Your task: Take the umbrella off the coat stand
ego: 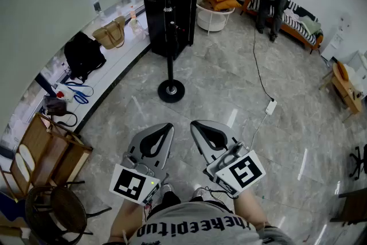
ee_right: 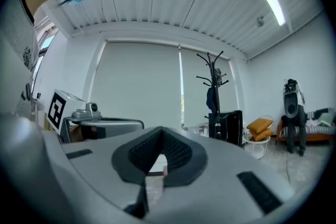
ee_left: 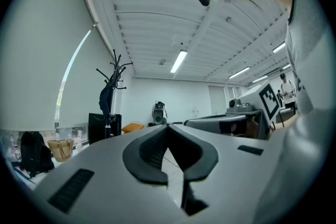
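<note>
Nothing of the task was done yet: the umbrella (ee_right: 211, 98) hung on the coat stand (ee_right: 213, 73), well ahead of both grippers and, as I judged it, above their level. The left gripper (ego: 166, 127) and right gripper (ego: 198, 123) were closed on nothing. Bare floor (ego: 229, 83) lay open ahead (a black cabinet (ego: 172, 3) stood just behind the stand), with a cable (ego: 254, 51) trailing off to the right.

I saw open floor (ego: 221, 86) ahead up to the coat stand (ego: 170, 69); a black cabinet (ego: 182, 3) crowded just behind it, and a cable (ego: 257, 66) trailed to the right.
</note>
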The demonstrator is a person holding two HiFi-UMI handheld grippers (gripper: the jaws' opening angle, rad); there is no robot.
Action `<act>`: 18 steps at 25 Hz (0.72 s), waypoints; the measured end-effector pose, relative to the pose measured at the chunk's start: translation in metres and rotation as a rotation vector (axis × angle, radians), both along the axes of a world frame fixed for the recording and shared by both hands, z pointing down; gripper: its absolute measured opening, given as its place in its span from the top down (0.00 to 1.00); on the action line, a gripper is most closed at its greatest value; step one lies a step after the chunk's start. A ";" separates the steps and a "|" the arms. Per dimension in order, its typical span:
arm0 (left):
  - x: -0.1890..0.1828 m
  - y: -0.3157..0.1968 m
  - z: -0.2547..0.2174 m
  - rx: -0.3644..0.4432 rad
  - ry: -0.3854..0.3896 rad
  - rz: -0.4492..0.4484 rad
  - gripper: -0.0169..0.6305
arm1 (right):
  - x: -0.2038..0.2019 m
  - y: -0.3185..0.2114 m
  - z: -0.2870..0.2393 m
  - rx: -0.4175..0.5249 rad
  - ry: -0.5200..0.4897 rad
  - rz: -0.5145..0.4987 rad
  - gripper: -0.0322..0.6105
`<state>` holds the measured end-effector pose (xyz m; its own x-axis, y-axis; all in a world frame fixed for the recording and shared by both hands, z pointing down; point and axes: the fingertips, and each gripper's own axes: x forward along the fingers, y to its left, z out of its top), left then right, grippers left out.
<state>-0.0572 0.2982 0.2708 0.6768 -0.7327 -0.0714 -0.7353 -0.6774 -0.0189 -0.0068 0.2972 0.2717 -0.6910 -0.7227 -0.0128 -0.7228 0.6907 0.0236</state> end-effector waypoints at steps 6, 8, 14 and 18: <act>-0.009 -0.001 0.002 0.001 -0.002 0.008 0.95 | -0.011 -0.001 0.002 0.001 0.004 0.001 0.94; -0.013 -0.002 0.002 -0.001 -0.002 0.014 0.95 | -0.016 -0.002 0.001 0.002 0.006 0.006 0.94; -0.030 -0.009 0.002 -0.001 0.001 0.042 0.95 | -0.034 -0.008 0.002 0.001 0.015 0.034 0.94; -0.044 -0.013 0.007 0.001 -0.003 0.065 0.95 | -0.048 -0.011 0.008 -0.020 -0.010 0.049 0.93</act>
<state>-0.1009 0.2849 0.2775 0.7231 -0.6872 -0.0696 -0.6898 -0.7236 -0.0214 -0.0551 0.2859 0.2800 -0.6546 -0.7560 -0.0048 -0.7560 0.6546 0.0024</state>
